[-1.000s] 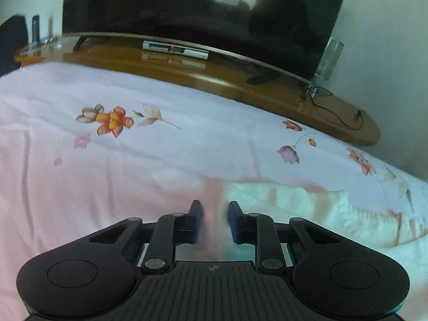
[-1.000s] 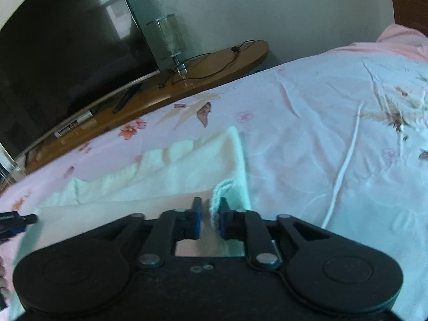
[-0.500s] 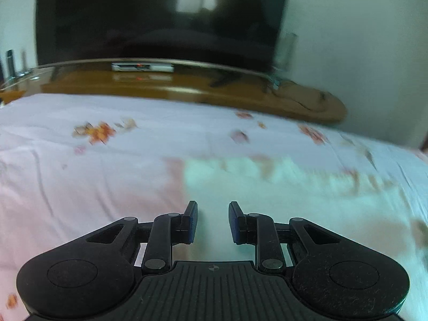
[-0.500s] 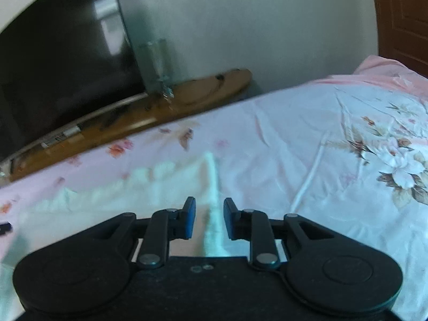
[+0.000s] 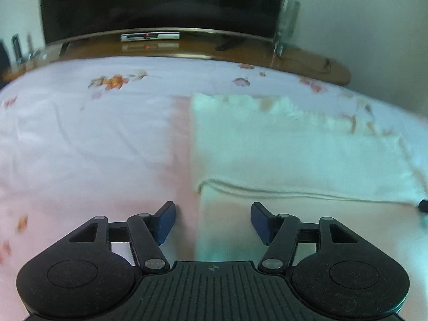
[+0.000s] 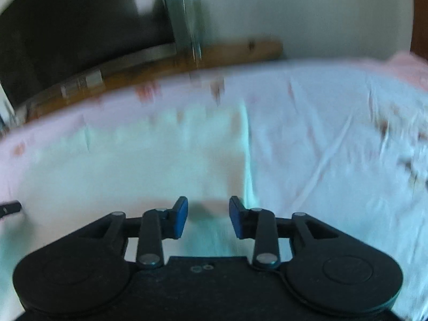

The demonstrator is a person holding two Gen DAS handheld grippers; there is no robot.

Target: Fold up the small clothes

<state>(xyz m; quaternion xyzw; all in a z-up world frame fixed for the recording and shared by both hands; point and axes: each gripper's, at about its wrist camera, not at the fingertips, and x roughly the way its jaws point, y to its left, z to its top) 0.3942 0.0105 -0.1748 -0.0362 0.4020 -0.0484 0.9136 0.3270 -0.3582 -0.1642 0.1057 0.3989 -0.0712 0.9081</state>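
Looking along both tools, we see the pale folded cloth (image 5: 294,147) lying flat on the flowered bedsheet (image 5: 80,133), below the television (image 5: 160,0). Our left gripper (image 5: 212,222) has just been opening wide over its left edge, gripping nothing. Our right gripper (image 6: 208,218) has also been opening, pads clear of the cloth beneath

Both tools (image 5: 212,223) (image 6: 208,218) opened off cloth (image 5: 294,155)
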